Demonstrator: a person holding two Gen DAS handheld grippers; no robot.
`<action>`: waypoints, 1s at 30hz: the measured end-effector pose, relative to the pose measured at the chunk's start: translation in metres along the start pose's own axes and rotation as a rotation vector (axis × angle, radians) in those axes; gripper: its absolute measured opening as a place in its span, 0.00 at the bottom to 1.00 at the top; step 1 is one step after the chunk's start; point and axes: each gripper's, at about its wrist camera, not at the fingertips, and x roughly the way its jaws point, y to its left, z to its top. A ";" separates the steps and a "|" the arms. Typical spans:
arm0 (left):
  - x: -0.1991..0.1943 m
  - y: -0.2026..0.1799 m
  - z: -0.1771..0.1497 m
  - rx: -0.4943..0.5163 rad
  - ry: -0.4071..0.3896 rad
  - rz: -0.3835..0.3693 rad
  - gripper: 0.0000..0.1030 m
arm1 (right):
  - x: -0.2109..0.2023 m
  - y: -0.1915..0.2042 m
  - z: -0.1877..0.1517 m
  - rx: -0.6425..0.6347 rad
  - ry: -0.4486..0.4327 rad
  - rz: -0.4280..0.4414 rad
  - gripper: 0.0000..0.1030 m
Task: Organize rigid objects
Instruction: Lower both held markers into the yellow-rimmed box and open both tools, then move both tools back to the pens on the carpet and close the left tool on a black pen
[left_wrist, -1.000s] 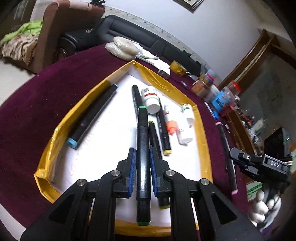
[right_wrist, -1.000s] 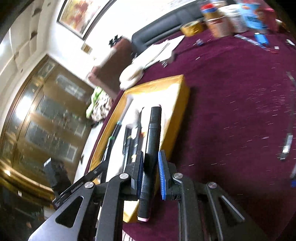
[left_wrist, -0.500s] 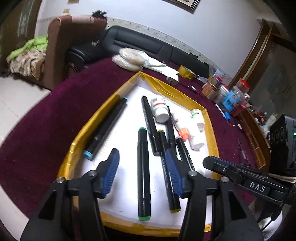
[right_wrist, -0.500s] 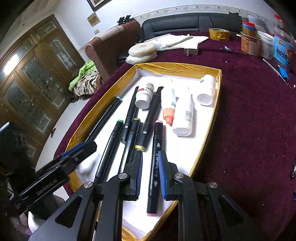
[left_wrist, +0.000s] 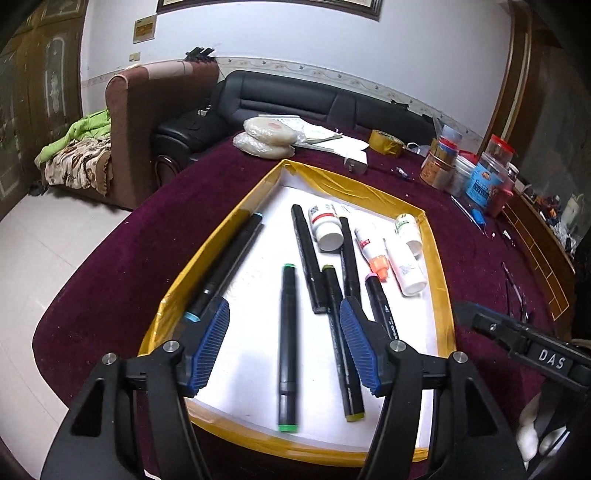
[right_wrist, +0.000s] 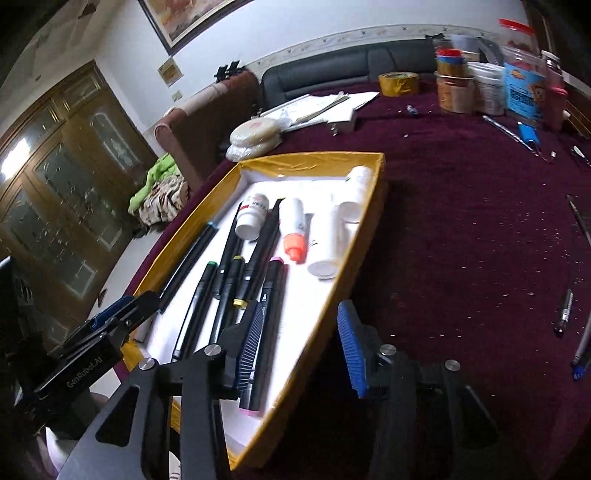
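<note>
The left gripper (left_wrist: 284, 347) hangs over the near end of the yellow-walled tray (left_wrist: 441, 295), its jaws spreading apart and gripping nothing. Below the gap, the green-capped marker (left_wrist: 287, 343) lies loose on the tray's white floor, clear of both blue pads (left_wrist: 210, 343).

The right gripper (right_wrist: 299, 343) is at the tray's near right corner, jaws likewise opening and empty. Its left pad overlaps the pink-capped marker (right_wrist: 267, 325), which rests flat on the tray floor beside the wall; the right pad hangs outside the tray, above the maroon tablecloth (right_wrist: 461, 229).

Counted in the left wrist view, six markers lie in the tray: the green-capped one, the pink-capped one, a blue-capped marker (left_wrist: 225, 269) along the left wall, a yellow-capped marker (left_wrist: 341, 343), and two plain black ones (left_wrist: 308, 258) in the middle. All run roughly lengthwise.

Four bottles lie on their sides at the tray's far right: one with a red-banded label (left_wrist: 325, 229), one with an orange cap (left_wrist: 373, 251), a plain white bottle (left_wrist: 406, 269), and one with a green label (left_wrist: 408, 230).

Beyond the tray, on the cloth, sit one roll of gold tape (left_wrist: 386, 142), two stacked pale round packs (left_wrist: 266, 138) and a cluster of jars (left_wrist: 472, 173).
</note>
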 end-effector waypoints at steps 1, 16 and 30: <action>-0.001 -0.002 0.000 0.006 0.000 0.002 0.60 | -0.003 -0.003 0.000 0.004 -0.006 0.001 0.37; -0.010 -0.042 -0.005 0.108 0.003 0.042 0.66 | -0.028 -0.035 -0.010 0.056 -0.055 -0.002 0.38; -0.012 -0.070 -0.013 0.177 0.014 0.048 0.66 | -0.038 -0.062 -0.017 0.100 -0.069 -0.004 0.41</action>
